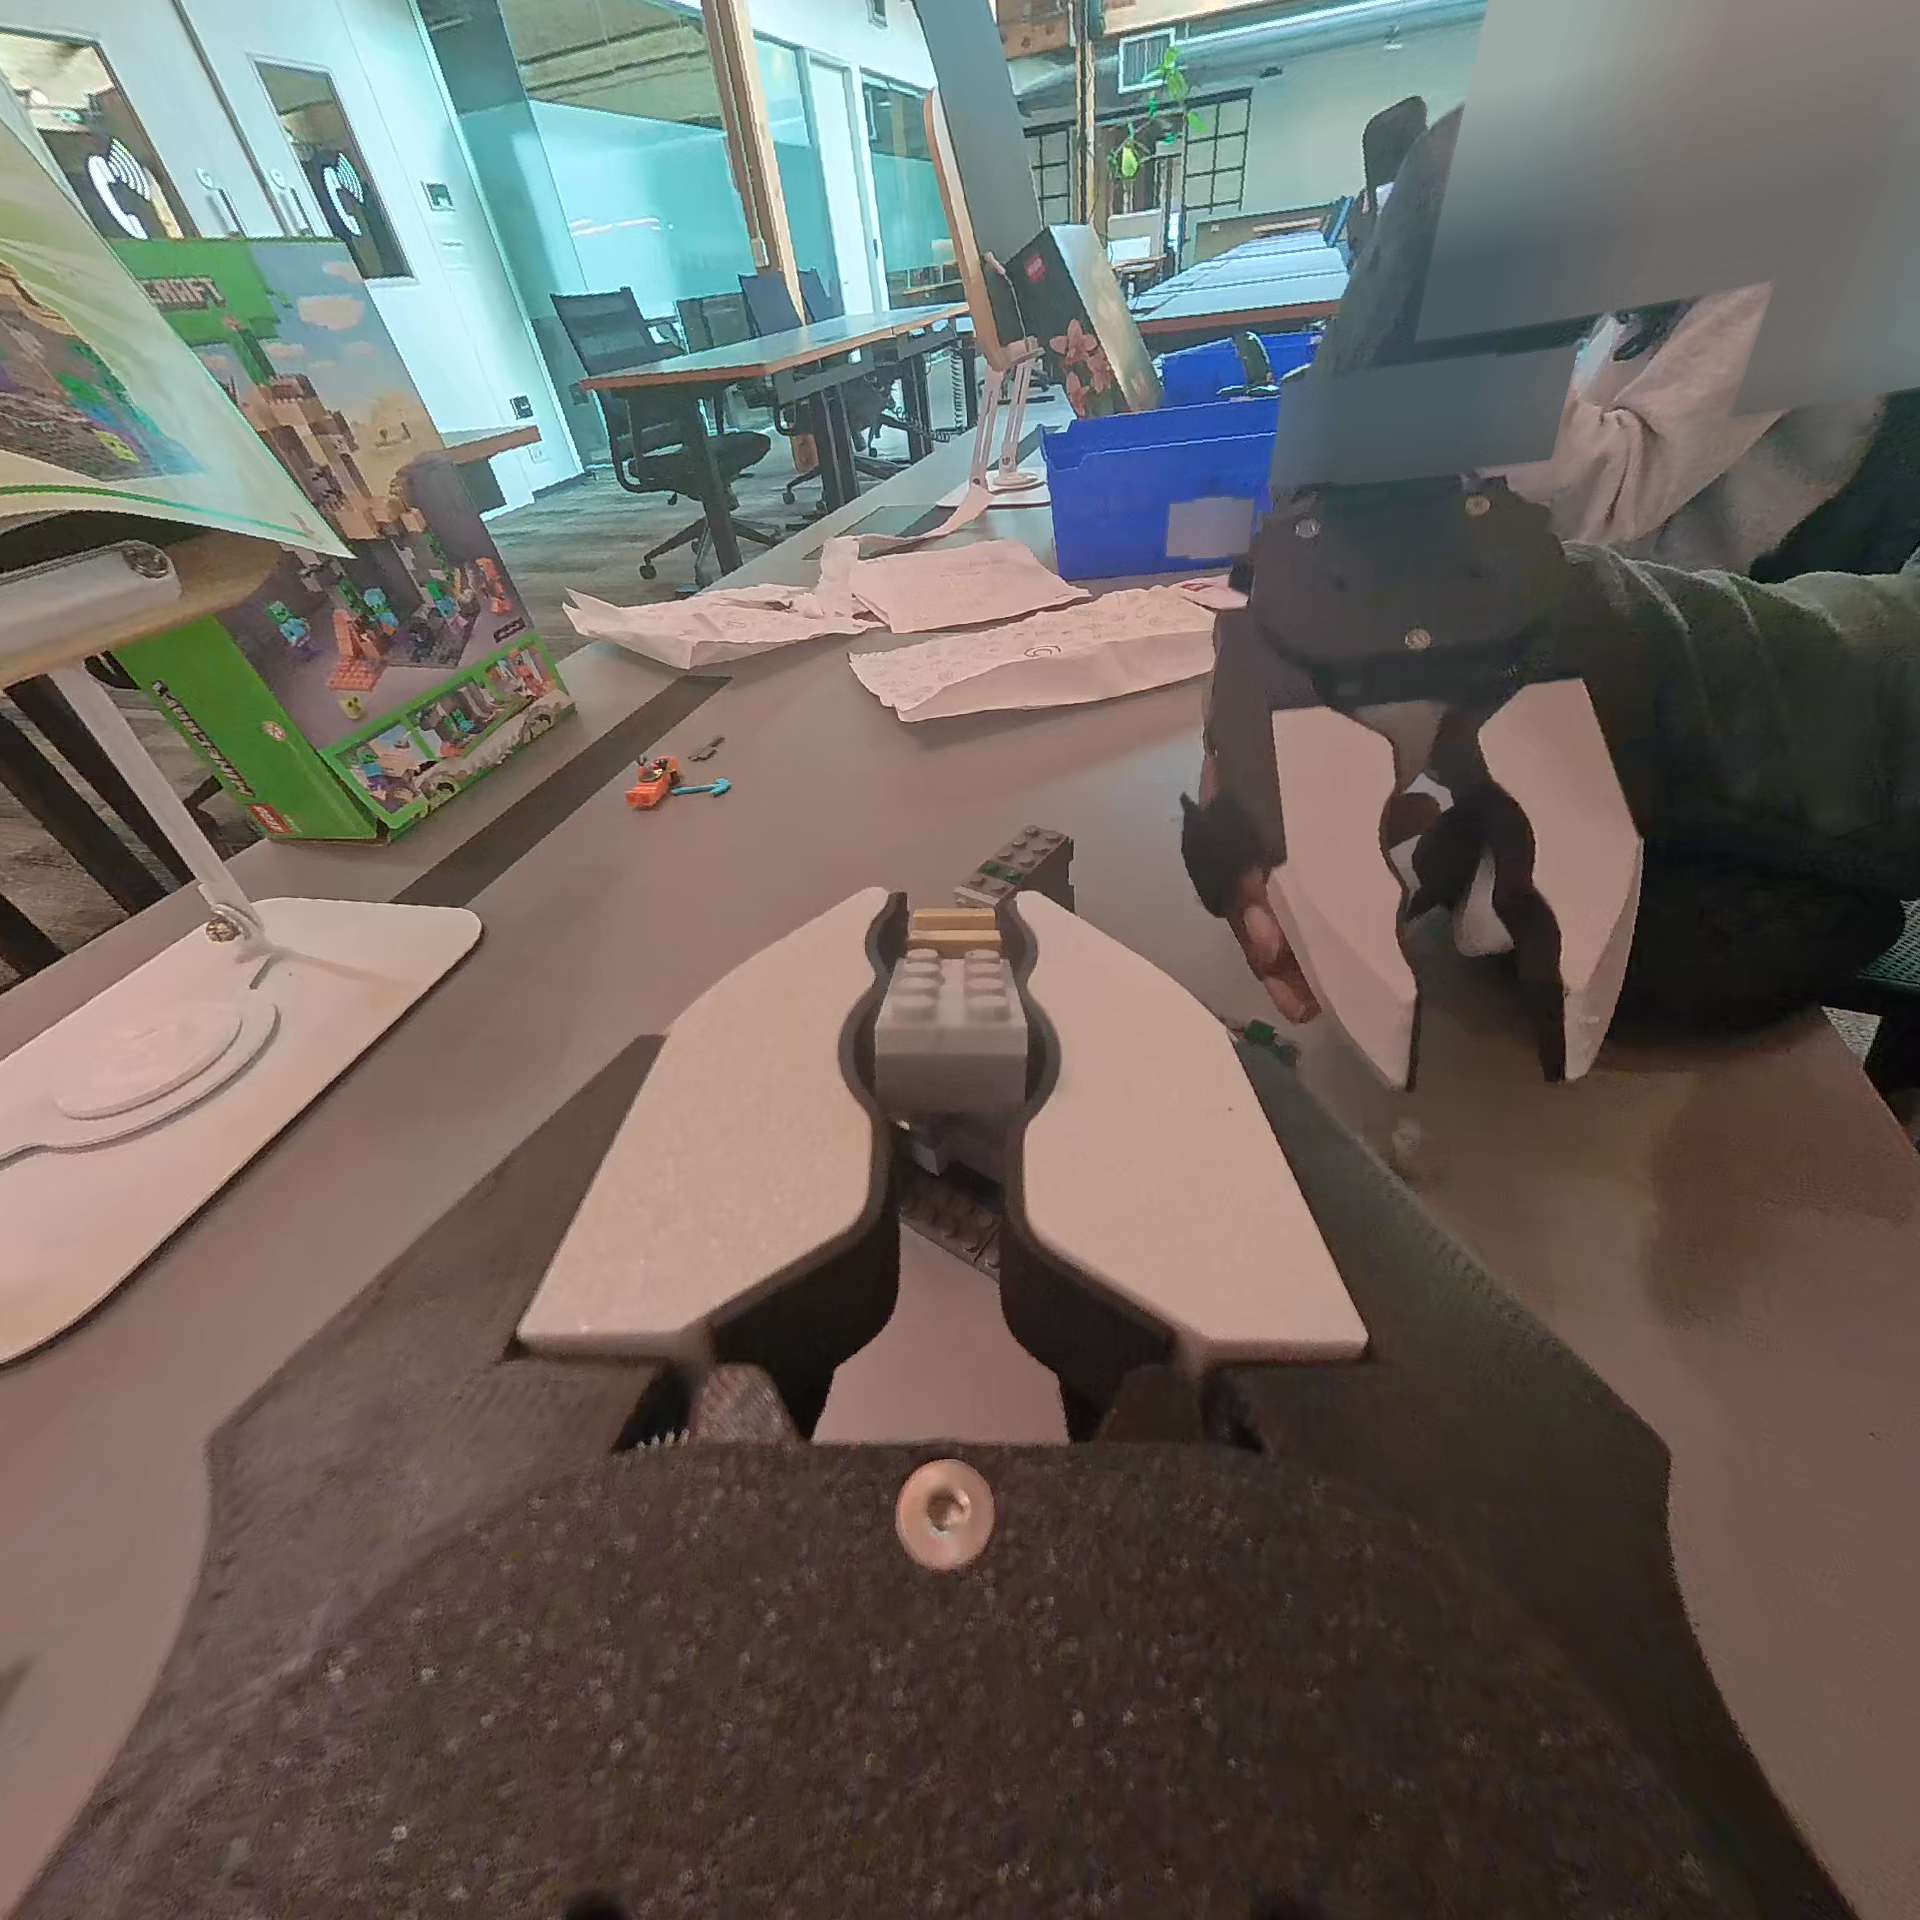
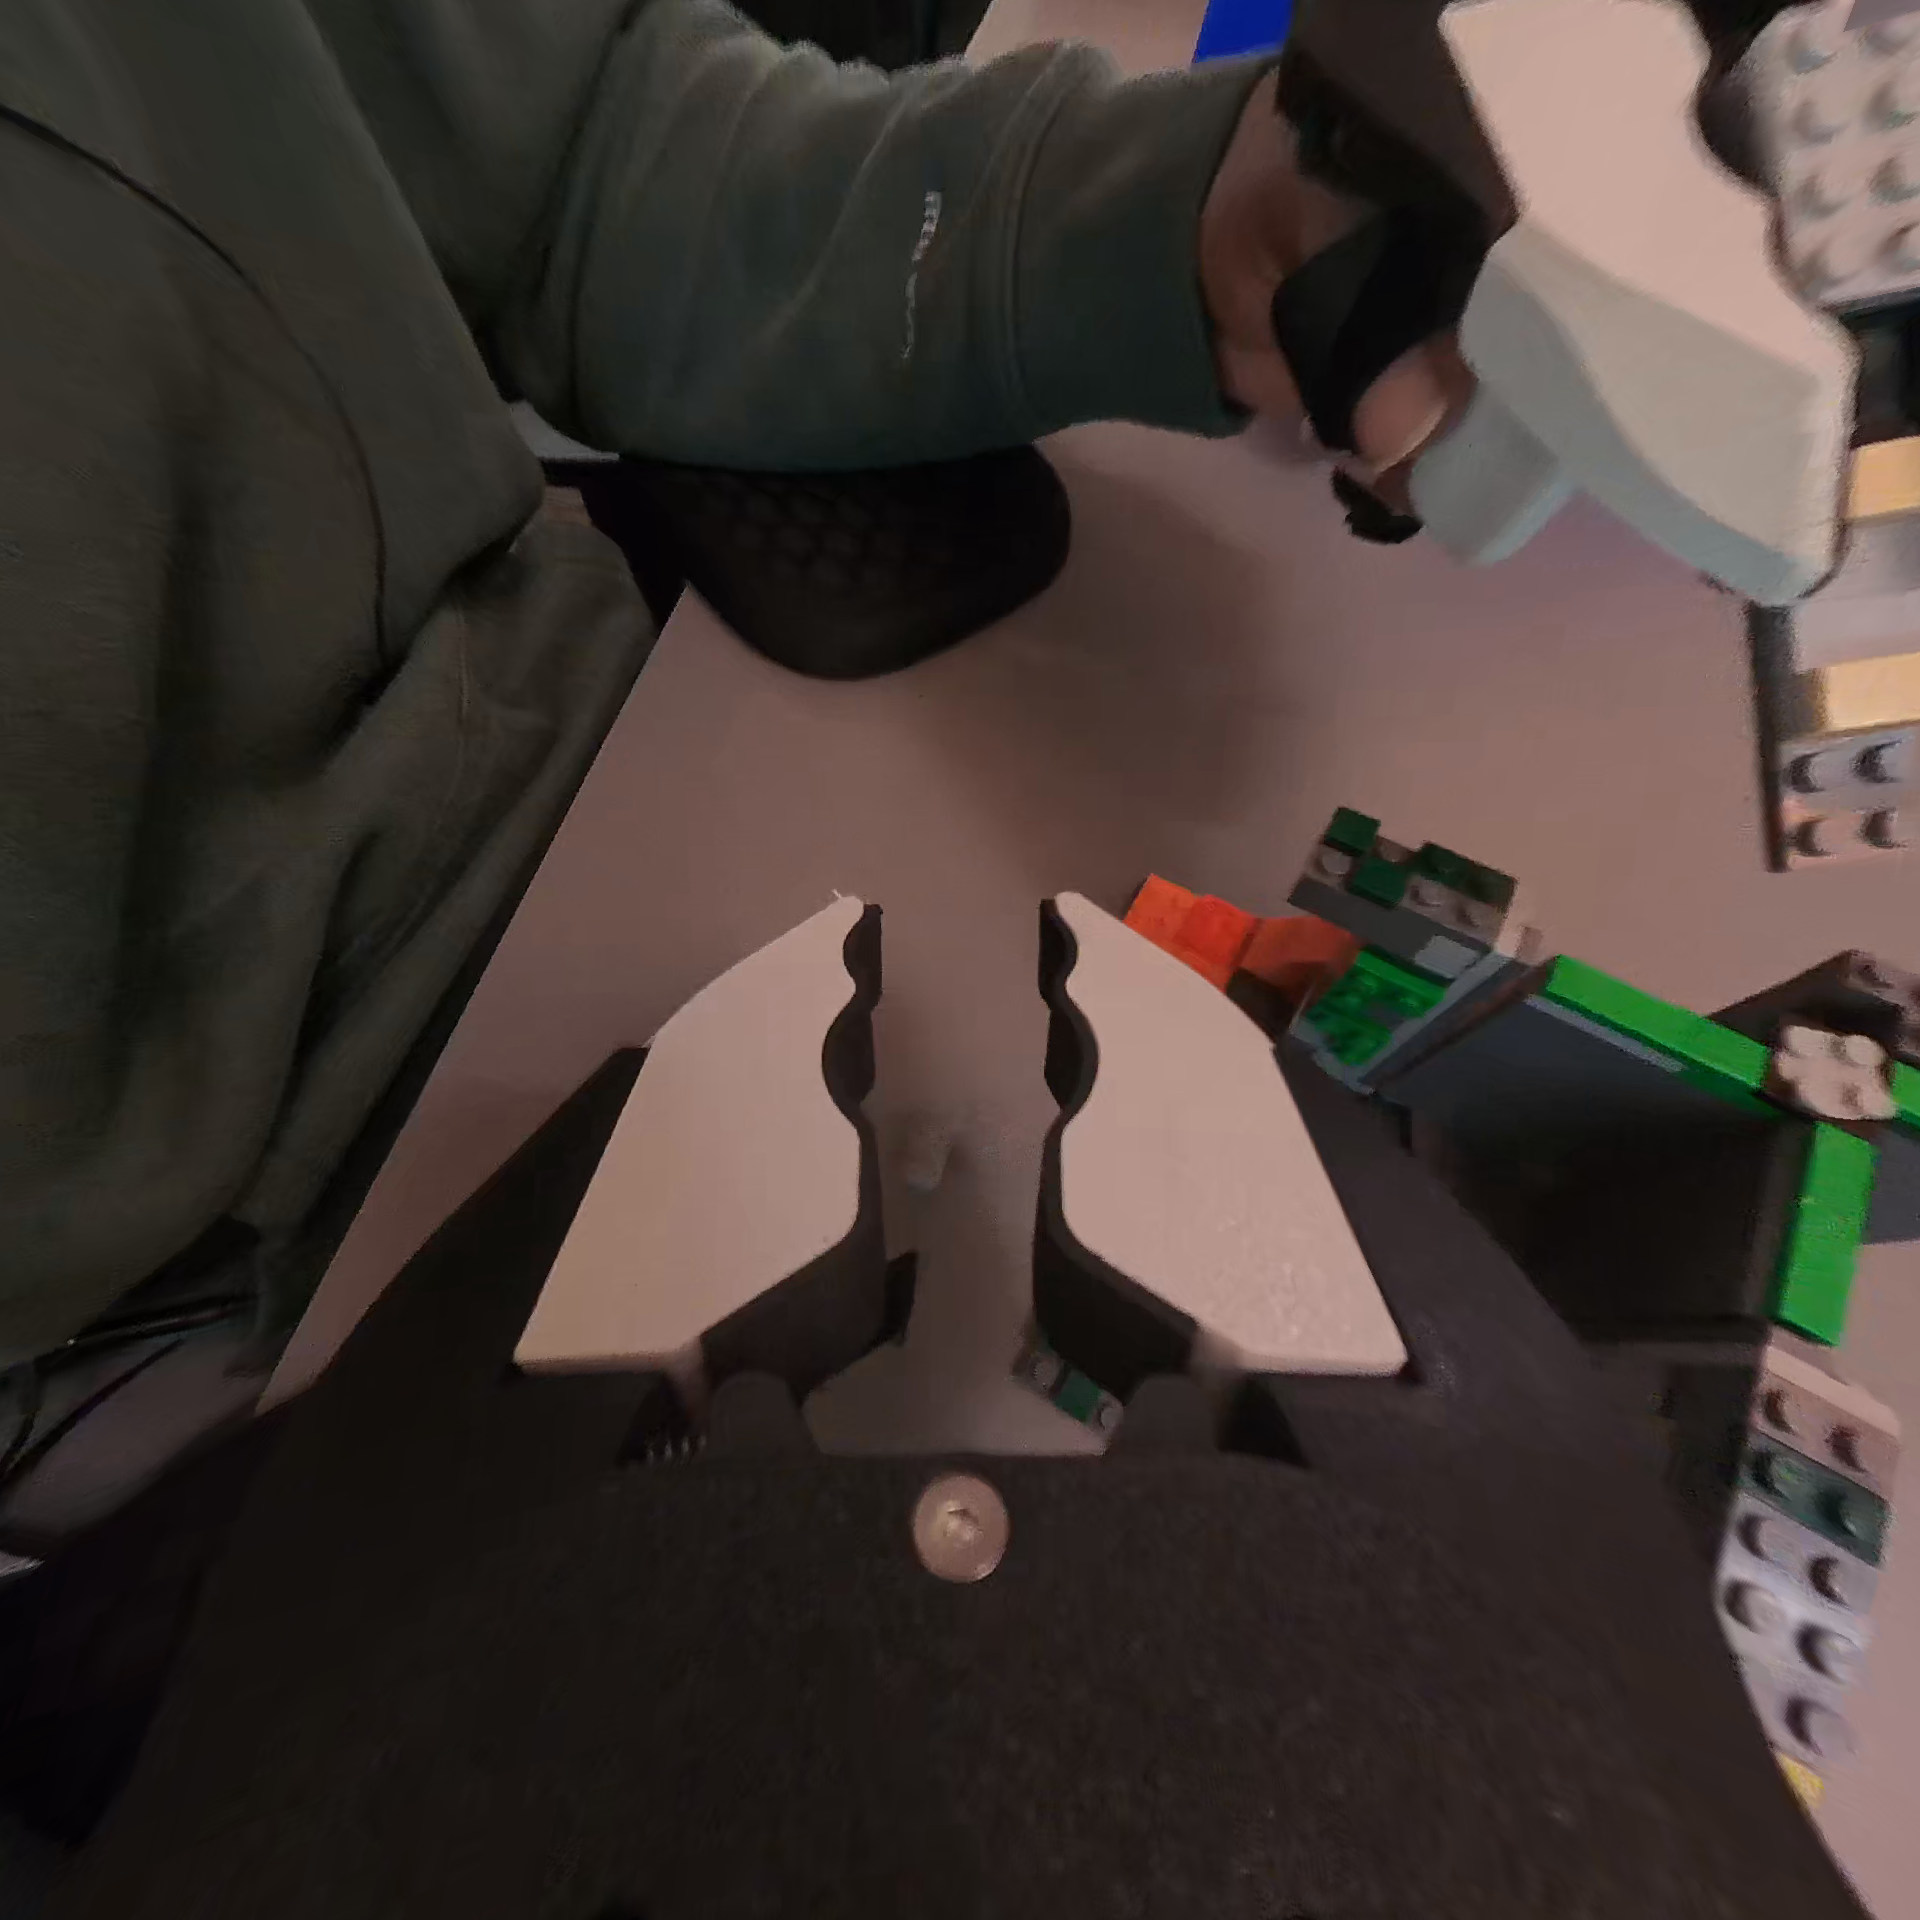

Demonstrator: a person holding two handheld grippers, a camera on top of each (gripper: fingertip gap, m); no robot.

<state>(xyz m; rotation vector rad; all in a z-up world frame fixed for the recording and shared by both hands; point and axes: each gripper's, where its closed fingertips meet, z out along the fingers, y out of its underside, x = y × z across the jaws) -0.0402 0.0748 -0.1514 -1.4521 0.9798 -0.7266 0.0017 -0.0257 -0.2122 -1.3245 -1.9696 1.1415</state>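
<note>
Currently my left jaws (image 1: 954,925) clamp a grey brick stack (image 1: 951,1023) above the desk (image 1: 727,883); my right jaws (image 2: 961,914) hang apart, holding nothing (green model (image 2: 1455,997) just beside).

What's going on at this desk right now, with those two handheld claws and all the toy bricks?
A person in a green sleeve holds a claw in each hand over a grey desk. The left claw is clamped on a light grey studded toy brick assembly with tan pieces at its far end. The right claw is open with nothing between its pads, hovering over bare desk beside a green, orange and grey brick build. A green toy-set box and crumpled paper bags lie farther back.
</note>
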